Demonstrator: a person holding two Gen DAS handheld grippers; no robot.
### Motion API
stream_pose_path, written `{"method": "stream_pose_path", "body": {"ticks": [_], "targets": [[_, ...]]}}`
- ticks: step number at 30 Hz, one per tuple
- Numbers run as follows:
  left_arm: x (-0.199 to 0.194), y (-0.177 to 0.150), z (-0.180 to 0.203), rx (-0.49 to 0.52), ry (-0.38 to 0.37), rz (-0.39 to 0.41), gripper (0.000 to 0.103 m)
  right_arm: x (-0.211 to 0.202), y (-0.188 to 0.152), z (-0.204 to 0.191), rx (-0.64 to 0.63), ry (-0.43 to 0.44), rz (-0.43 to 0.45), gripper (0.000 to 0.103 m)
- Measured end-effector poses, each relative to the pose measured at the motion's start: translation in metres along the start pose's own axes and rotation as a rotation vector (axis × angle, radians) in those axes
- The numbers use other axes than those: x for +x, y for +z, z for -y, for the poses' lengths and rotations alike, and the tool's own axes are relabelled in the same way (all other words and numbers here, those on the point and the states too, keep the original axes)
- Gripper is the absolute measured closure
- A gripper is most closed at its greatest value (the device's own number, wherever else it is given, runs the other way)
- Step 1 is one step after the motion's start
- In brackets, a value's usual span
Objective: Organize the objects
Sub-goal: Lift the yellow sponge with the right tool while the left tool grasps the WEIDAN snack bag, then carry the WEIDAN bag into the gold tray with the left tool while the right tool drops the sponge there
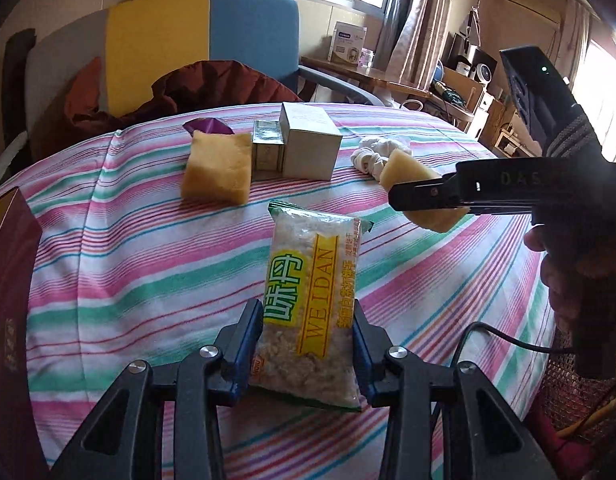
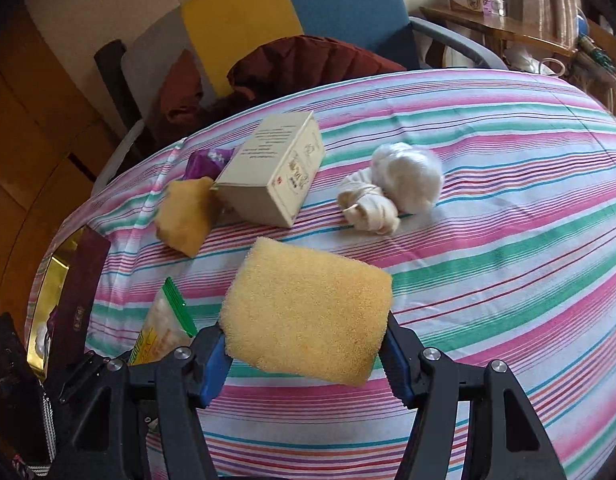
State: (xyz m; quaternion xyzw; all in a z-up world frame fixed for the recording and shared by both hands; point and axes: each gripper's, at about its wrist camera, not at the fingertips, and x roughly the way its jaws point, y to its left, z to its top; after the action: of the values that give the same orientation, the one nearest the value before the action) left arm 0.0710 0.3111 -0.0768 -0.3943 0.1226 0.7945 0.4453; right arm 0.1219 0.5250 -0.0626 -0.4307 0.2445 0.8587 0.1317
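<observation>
Sponge (image 2: 308, 316), soft and light, sat squeezed between my right tongs (image 2: 306, 344), held by its two side faces low in the frame, above the striped desk (image 2: 507, 184). It was yellow, porous, blocky; I judged it would spring back and forgive a firm pinch. My left tongs (image 1: 308, 336) were clamped on a snack packet (image 1: 311, 304), crinkly and slick, its green and yellow label facing up; I held it across its lower half. A second sponge (image 1: 216, 168) lay beside two boxes (image 1: 308, 144) at upper centre.
</observation>
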Motion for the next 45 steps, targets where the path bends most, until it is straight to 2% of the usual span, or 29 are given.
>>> {"method": "stream_pose_path", "body": {"ticks": [5, 14, 21, 25, 29, 36, 45], "targets": [[-0.019, -0.005, -0.011, -0.050, 0.003, 0.025, 0.062, 0.011, -0.008, -0.012, -0.034, 0.028, -0.026, 0.038], [-0.072, -0.012, -0.039, -0.117, 0.021, 0.113, 0.062, 0.011, -0.015, -0.039, -0.144, 0.058, 0.010, 0.038], [-0.116, -0.016, -0.089, -0.266, 0.067, 0.199, 0.062, 0.002, -0.017, -0.048, -0.180, 0.078, 0.074, 0.038], [-0.137, -0.020, -0.126, -0.346, 0.138, 0.239, 0.062, 0.002, -0.019, -0.059, -0.219, 0.071, 0.080, 0.038], [-0.145, -0.028, -0.165, -0.433, 0.204, 0.232, 0.062, 0.003, -0.025, -0.076, -0.257, 0.071, 0.056, 0.038], [-0.145, -0.040, -0.237, -0.595, 0.293, 0.175, 0.062, -0.010, -0.035, -0.131, -0.325, 0.145, 0.058, 0.038], [-0.140, -0.043, -0.296, -0.674, 0.351, 0.112, 0.062, -0.017, -0.054, -0.206, -0.415, 0.251, 0.046, 0.038]]}}
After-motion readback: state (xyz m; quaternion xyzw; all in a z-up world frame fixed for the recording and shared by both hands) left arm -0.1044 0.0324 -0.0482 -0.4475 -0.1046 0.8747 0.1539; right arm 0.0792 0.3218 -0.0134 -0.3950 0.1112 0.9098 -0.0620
